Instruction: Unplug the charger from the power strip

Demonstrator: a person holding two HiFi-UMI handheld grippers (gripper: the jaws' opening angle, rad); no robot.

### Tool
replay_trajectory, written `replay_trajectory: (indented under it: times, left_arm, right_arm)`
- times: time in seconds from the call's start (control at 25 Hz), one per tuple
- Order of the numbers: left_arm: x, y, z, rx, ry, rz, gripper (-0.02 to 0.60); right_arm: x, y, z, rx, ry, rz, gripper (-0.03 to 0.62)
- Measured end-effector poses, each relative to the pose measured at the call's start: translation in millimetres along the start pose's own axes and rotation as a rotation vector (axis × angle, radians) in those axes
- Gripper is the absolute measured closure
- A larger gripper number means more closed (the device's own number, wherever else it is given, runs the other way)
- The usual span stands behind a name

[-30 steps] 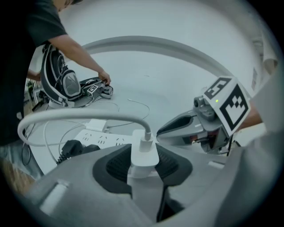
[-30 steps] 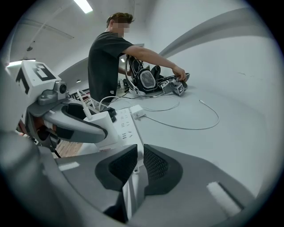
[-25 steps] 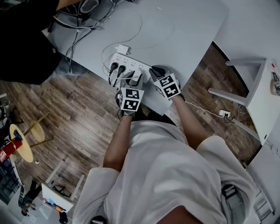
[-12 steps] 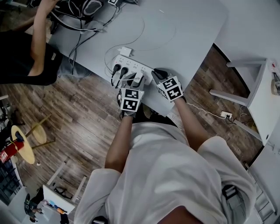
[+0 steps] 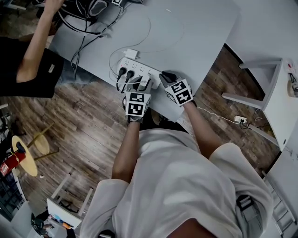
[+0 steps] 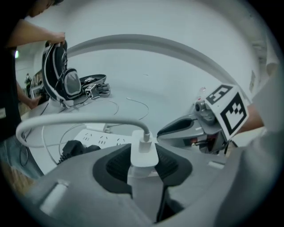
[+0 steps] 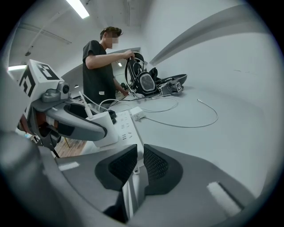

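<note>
My left gripper (image 6: 143, 163) is clamped on the white charger (image 6: 144, 150), which stands on the power strip (image 7: 126, 128) at the bench (image 5: 200, 37) edge. Its prongs are hidden. My right gripper (image 7: 139, 162) is closed to a sliver over the strip's end, and I cannot tell whether it touches the strip.

At the far left, pulling the bystander's black-shirted torso (image 5: 21, 69) back off the table (image 5: 200, 28) corner, toward the near left. Stretching a bare arm (image 5: 37, 39) out along the table's far-left end and bringing a hand (image 5: 52, 5) up to the backpack (image 6: 60, 75) beside the black cable tangle (image 5: 81, 25). Uncovering the table's left edge and the cables hanging there, left of the power strip (image 5: 138, 69).
</note>
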State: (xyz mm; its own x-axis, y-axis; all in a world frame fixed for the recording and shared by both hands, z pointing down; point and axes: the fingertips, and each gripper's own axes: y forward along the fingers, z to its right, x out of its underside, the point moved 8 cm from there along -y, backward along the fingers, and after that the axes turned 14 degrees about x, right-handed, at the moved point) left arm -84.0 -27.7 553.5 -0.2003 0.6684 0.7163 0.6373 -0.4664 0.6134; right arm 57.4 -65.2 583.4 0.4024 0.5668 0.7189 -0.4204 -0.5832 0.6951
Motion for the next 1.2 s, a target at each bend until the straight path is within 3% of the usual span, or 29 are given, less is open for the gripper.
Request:
replay_trajectory:
  times: [0.08, 0.16, 0.64, 0.8, 1.04, 1.12, 1.2]
  left_arm:
    - [-1.2, 3.2, 4.5, -0.032, 0.080, -0.042, 0.440]
    - [-1.7, 5.2, 7.6, -0.048, 0.111, -0.066, 0.440]
    - [-0.5, -1.4, -1.1, 0.000, -0.063, 0.022, 0.437]
    - [-1.6, -2.2, 0.9, -0.009, -0.046, 0.017, 0.437]
    - [-4.6, 2.7, 8.5, -0.060, 0.111, -0.067, 0.440]
    - [-3.7, 2.7, 6.9, -0.051, 0.087, -0.058, 0.440]
    - [-2.0, 0.9, 1.6, -0.025, 0.009, -0.024, 0.439]
  right_arm:
    - [0.3, 0.5, -0.7, 0.005, 0.002, 0.002, 0.545]
    - [0.8, 0.3, -1.3, 0.011, 0.003, 0.002, 0.545]
    - [-0.3, -0.6, -1.9, 0.019, -0.012, 0.003, 0.545]
    - [-1.3, -2.1, -1.5, 0.023, -0.008, 0.002, 0.545]
    - [-2.4, -0.5, -3.9, 0.027, -0.018, -0.002, 0.545]
    - [-1.6, -1.1, -3.3, 0.027, -0.013, -0.004, 0.546]
    - [-1.1, -1.1, -2.2, 0.027, -0.011, -0.004, 0.545]
